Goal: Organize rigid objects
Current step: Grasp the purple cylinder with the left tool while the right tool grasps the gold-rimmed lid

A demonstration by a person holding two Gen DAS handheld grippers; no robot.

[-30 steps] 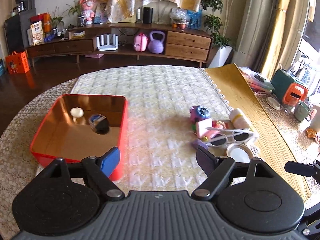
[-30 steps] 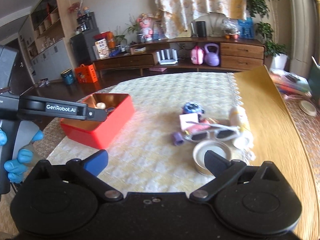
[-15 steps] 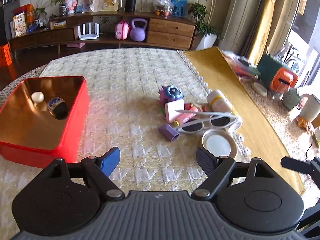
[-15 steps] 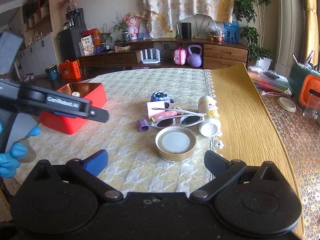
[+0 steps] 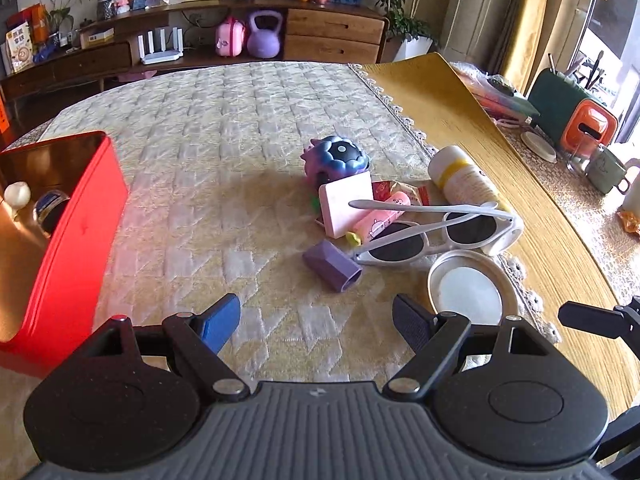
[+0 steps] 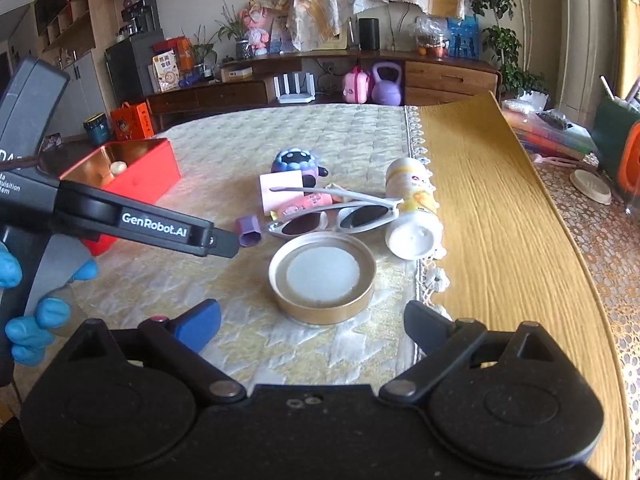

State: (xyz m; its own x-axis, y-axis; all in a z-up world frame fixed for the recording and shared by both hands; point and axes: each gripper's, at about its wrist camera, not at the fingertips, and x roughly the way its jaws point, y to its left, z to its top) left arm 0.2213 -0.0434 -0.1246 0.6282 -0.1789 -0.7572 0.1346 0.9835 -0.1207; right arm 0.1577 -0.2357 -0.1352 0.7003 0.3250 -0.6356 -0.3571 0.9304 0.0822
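Clutter of small rigid objects lies bunched near the quilted cloth (image 5: 248, 128)'s lace edge on the table (image 5: 460, 120). Left of it, well apart, stands the red tin (image 5: 84, 224) with a white ball and a dark roll inside. In the pile: a white bottle (image 5: 464, 180) on its side, white sunglasses (image 5: 432, 232) lying across a pink card (image 5: 346, 208), a round gold lid (image 6: 322, 278) nearest the grippers, a blue-purple toy (image 5: 338, 156) at the far end, a small purple cap (image 5: 332, 266). The left gripper (image 5: 316, 320) hangs wide open and empty over the cloth; the right gripper (image 6: 312, 324), above the lid, is closing with nothing between its jaws.
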